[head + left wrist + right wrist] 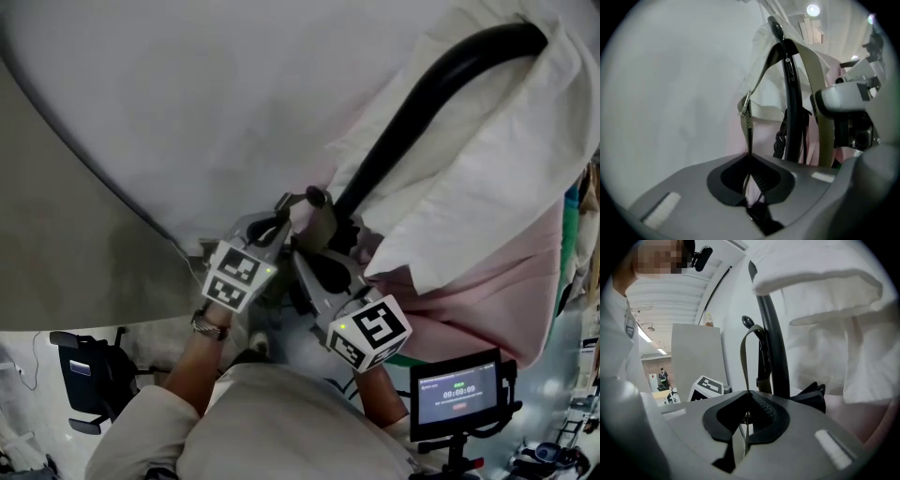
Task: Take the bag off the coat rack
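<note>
Two hand-held grippers [749, 158] [747, 393], two straps [748, 124] [743, 361]

Held close together and pointing nearly level, the left gripper [749, 158] is clamped on a thin strap [748, 123] and the right gripper [748, 393] pinches an olive strap [744, 363].

Person: light beige long-sleeved top [267, 427], metal-band wristwatch [208, 325] on the left wrist. Left gripper [749, 157] and right gripper [747, 392]: grey moulded shells, black ribbed jaw pads, pale rectangular inlays on top. Left marker cube [239, 274] and right marker cube [372, 331]: white faces, black square patterns, small green light each.
</note>
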Available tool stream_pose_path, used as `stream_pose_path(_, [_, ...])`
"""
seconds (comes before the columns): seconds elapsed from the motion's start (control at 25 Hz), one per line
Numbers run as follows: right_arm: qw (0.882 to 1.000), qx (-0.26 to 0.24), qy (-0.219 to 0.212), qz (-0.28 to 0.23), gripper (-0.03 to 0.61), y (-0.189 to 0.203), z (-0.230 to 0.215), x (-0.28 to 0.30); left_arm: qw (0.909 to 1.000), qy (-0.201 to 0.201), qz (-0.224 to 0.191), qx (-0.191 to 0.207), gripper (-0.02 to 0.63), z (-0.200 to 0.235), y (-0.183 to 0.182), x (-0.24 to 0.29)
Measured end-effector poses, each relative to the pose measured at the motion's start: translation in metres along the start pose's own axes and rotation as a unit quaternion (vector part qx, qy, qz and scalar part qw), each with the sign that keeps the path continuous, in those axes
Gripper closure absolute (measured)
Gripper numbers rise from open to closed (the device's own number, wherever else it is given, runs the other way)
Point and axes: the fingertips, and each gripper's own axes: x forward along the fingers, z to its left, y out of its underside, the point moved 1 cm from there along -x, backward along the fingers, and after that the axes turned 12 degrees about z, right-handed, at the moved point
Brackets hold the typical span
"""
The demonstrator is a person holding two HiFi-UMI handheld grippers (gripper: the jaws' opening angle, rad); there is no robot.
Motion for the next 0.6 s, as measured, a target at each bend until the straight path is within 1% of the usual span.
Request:
stream_pose_path(0.12, [1.000, -0.006, -0.003, -0.009, 0.571, -0.008, 0.001, -0.002, 0.9999, -0.003, -0.012, -0.006, 0.600, 0.002, -0.009, -0.007])
stream_pose_path(0.36, [0.999, -0.018, -0.013, -0.032, 0.571, -0.030, 0.008, -0.004, 0.9994, -0.015, -0.031, -0.003, 0.600, 0.009, -0.028, -0.024])
stream_pose_path(0.6, [0.998, -0.030, -0.027, -0.046, 0.571, -0.041, 0.015, -0.009, 0.9986, -0.028, -0.044, -0.004, 0.600, 0.010, -0.034, -0.037])
